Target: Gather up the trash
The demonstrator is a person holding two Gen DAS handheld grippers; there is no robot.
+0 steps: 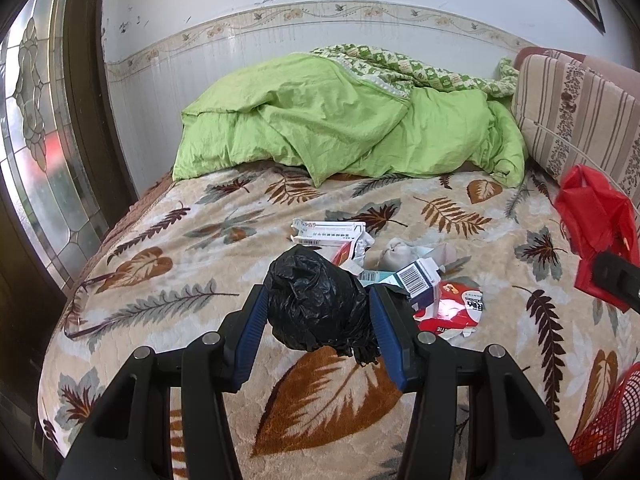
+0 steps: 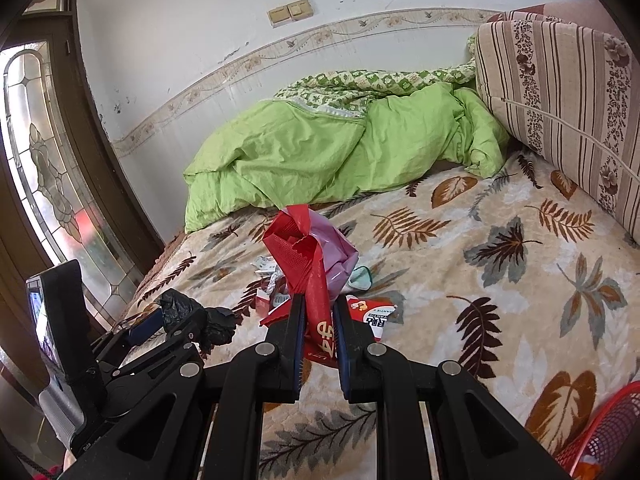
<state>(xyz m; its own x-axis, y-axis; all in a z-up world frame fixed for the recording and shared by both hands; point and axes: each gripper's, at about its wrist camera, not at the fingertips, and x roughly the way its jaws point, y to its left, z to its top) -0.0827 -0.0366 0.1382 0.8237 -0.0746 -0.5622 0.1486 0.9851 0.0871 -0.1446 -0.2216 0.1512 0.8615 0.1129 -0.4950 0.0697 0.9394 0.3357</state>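
Trash pile (image 1: 400,268) lies on the bed (image 1: 160,240) just beyond both jaws; left gripper (image 1: 320,300) clamps a black bag (image 1: 316,300), right gripper (image 2: 318,316) pinches a red bag (image 2: 304,256), nearer it.

black bag (image 1: 320,304): crinkly glossy plastic | blanket (image 1: 168,280): fuzzy cloth | cartons (image 1: 416,280): paper

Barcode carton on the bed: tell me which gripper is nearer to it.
Left. The left gripper, shut on the black bag, sits right beside the barcode carton; the right gripper, holding the red bag, is farther off to its right.
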